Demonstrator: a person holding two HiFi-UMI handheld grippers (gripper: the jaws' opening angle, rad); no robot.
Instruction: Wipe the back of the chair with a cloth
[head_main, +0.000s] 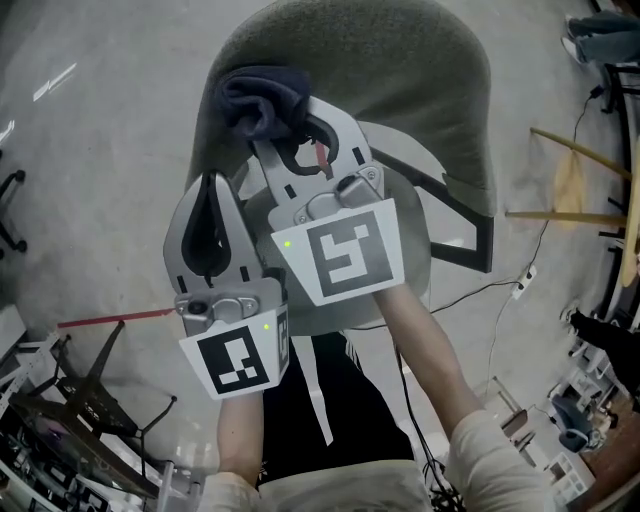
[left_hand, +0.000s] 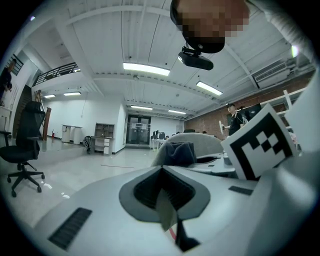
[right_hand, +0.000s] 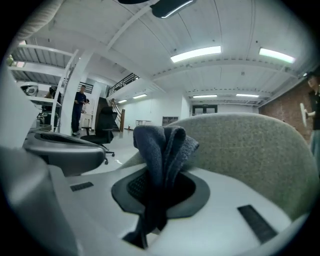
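Note:
From above, the chair's grey-green fabric back (head_main: 400, 70) curves across the top of the head view. My right gripper (head_main: 290, 135) is shut on a dark blue cloth (head_main: 262, 100), which is bunched against the left part of the backrest's top edge. In the right gripper view the cloth (right_hand: 162, 150) stands up folded out of the closed jaws, and the backrest (right_hand: 250, 150) is just behind it. My left gripper (head_main: 210, 215) hangs lower left of the right one, shut and holding nothing. From the left gripper view (left_hand: 162, 192), the cloth (left_hand: 177, 152) and chair (left_hand: 202, 142) lie ahead.
A cable and a power strip (head_main: 522, 285) lie on the concrete floor right of the chair, near wooden poles (head_main: 575, 180). A tripod and gear (head_main: 90, 400) crowd the lower left beside a red floor line (head_main: 110, 318). A black office chair (left_hand: 22, 145) stands far left.

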